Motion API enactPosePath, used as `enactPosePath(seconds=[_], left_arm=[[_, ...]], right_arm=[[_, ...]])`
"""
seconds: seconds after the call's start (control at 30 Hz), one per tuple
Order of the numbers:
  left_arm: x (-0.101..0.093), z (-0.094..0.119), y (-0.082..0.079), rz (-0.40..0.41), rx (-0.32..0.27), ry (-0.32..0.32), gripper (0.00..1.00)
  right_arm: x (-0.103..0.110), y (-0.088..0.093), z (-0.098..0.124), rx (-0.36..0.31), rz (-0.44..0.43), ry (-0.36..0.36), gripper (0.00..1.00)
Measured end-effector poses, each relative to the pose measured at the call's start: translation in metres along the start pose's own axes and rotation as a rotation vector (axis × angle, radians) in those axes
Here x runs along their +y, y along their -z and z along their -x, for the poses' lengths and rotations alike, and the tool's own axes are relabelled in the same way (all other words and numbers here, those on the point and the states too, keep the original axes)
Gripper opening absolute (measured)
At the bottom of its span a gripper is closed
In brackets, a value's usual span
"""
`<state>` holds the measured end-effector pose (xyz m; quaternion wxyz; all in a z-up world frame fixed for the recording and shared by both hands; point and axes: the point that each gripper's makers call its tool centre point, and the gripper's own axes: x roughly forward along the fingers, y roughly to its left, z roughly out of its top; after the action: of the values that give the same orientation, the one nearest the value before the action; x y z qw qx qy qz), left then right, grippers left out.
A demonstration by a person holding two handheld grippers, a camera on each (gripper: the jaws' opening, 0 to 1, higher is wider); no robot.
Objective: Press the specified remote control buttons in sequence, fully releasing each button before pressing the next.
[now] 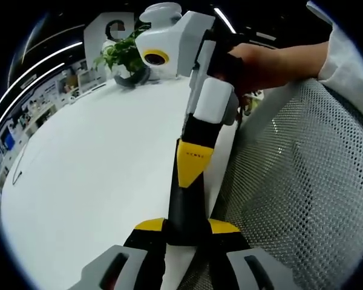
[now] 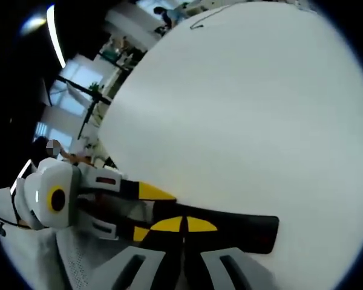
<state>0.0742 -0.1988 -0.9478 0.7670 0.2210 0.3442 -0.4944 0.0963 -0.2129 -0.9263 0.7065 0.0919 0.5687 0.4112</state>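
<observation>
We see the black remote [image 1: 184, 208] standing up from between the jaws of the left gripper [image 1: 186, 226]. The yellow-tipped jaws sit close against its two sides, clamped on its lower end. The remote is held above the near edge of a white table [image 1: 97, 169]. In the right gripper view the same remote [image 2: 242, 232] runs out to the right as a long dark bar over the white tabletop [image 2: 242, 109].

The right gripper [image 1: 193, 163] comes down from the top of the left gripper view, its yellow tip laid on the face of the remote. In its own view the right gripper [image 2: 183, 225] has its jaws drawn together with nothing between them. We cannot tell which button lies under the tip.

A hand [image 1: 260, 60] holds the right gripper. A grey mesh chair [image 1: 302, 181] stands beside the table, and a potted plant [image 1: 124, 54] sits at its far end.
</observation>
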Motion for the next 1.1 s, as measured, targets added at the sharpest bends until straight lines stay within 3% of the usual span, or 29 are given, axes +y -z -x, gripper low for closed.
enactPosePath(seconds=[0.33,0.47,0.6,0.77,0.9,1.1], left_arm=[[0.0,0.0,0.0,-0.002,-0.002,0.0,0.25],[0.0,0.0,0.0,-0.002,-0.002,0.0,0.25],[0.0,0.0,0.0,-0.003,-0.002,-0.001,0.25],[0.0,-0.001,0.0,-0.003,-0.001,-0.001,0.25],[0.0,0.0,0.0,-0.003,-0.001,-0.002,0.25],[0.0,-0.001,0.0,-0.003,-0.002,-0.002,0.25]], right_arm=[[0.005,-0.044,0.041,-0.317,0.077,0.047,0.0],[0.0,-0.057,0.07,-0.436,0.14,0.141,0.0],[0.001,-0.068,0.093,-0.532,0.14,0.17,0.04],[0.003,-0.081,0.123,-0.654,0.16,0.205,0.17],[0.011,-0.095,0.15,-0.79,0.181,0.232,0.33],[0.014,-0.105,0.188,-0.957,0.23,0.323,0.71]])
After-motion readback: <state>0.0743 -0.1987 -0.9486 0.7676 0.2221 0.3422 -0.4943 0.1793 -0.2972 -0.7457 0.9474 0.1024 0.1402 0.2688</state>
